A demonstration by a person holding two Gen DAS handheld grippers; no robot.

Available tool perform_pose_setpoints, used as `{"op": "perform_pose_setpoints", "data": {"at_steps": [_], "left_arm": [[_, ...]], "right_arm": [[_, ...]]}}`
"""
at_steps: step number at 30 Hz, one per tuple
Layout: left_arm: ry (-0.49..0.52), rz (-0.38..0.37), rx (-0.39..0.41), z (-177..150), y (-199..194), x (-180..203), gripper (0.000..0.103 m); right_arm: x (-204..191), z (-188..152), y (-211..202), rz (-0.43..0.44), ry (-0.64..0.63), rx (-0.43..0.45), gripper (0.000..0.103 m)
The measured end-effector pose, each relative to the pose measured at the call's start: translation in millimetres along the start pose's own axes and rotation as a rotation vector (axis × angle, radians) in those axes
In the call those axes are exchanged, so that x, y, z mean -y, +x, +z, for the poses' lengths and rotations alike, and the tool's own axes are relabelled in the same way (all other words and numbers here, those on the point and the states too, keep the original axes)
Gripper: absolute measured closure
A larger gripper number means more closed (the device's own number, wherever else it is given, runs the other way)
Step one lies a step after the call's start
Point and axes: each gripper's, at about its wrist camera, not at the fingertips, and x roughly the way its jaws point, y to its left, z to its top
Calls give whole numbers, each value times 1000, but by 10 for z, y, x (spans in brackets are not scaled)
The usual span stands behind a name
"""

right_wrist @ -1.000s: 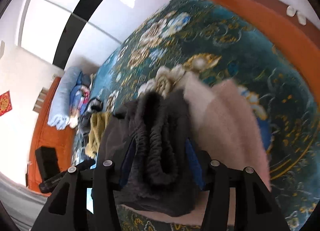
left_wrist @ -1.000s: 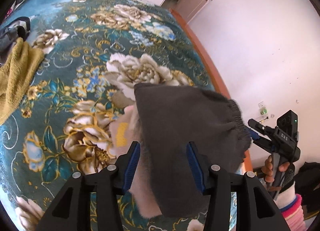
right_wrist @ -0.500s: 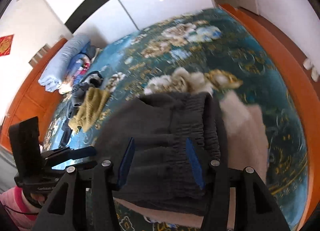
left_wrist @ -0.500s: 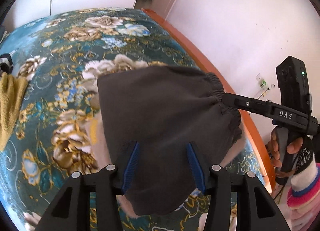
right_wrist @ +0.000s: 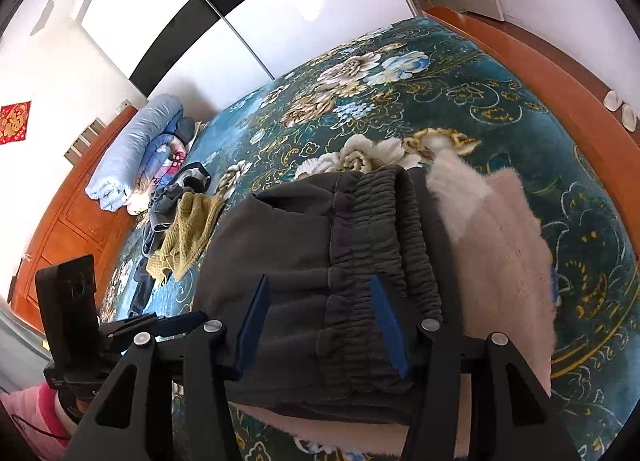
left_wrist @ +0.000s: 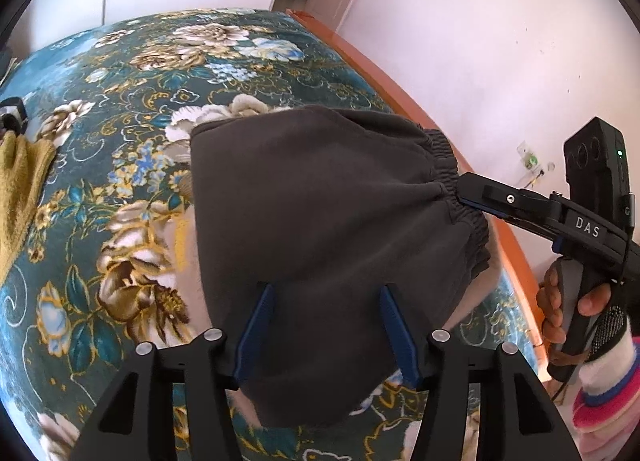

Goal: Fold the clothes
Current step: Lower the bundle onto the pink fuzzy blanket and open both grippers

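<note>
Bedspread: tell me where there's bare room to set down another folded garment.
Free: the teal floral bedspread beyond the dark grey elastic-waist trousers, up to the orange wooden bed edge. Crowded: the mustard knitted garment and rolled pale-blue quilt at the head end; the fluffy pink sweater lies under the trousers.

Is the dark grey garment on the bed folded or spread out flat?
Folded. The dark grey garment shows several elastic waistband layers stacked side by side, and it lies as a compact bundle on a pink garment.
</note>
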Motion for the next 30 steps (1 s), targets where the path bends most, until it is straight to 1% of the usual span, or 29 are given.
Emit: {"op": "perform_pose_setpoints", "data": {"at_steps": [3, 6, 9, 11, 13, 15, 17, 18, 20, 22, 23, 28, 29, 30], "left_arm": [[4, 15, 39, -80, -125, 22, 43], [-5, 23, 70, -190, -226, 38, 43], [-17, 35, 91, -322, -278, 61, 38], [-10, 53, 110, -392, -305, 83, 35], [-5, 71, 126, -464, -331, 94, 27], [-25, 68, 124, -525, -322, 61, 25], [-56, 56, 112, -554, -302, 8, 23], [-68, 56, 110, -566, -292, -17, 22], [-71, 71, 105, -598, -276, -20, 20], [-71, 89, 97, -628, -250, -19, 20], [-74, 95, 91, -648, -230, -23, 20], [-103, 123, 65, -721, -134, -61, 19], [-106, 136, 62, -727, -123, -67, 18], [-109, 150, 60, -733, -113, -72, 14]], "right_arm": [[-132, -19, -151, -5, -11, 37, 49], [-224, -132, -293, -5, -14, 68, 46], [-285, -291, -375, -35, -21, 76, 44], [-321, -421, -396, -73, -34, 65, 43], [-335, -526, -373, -109, -50, 42, 38], [-337, -618, -326, -148, -58, 16, 25], [-324, -683, -264, -170, -64, -8, 23], [-319, -712, -236, -178, -66, -16, 20], [-314, -765, -193, -196, -66, -25, 17], [-316, -792, -158, -206, -68, -29, 9], [-315, -797, -140, -212, -68, -32, 7], [-297, -842, -70, -246, -62, -20, 6], [-297, -853, -64, -252, -59, -15, 4], [-295, -863, -58, -259, -55, -10, 0]]}}
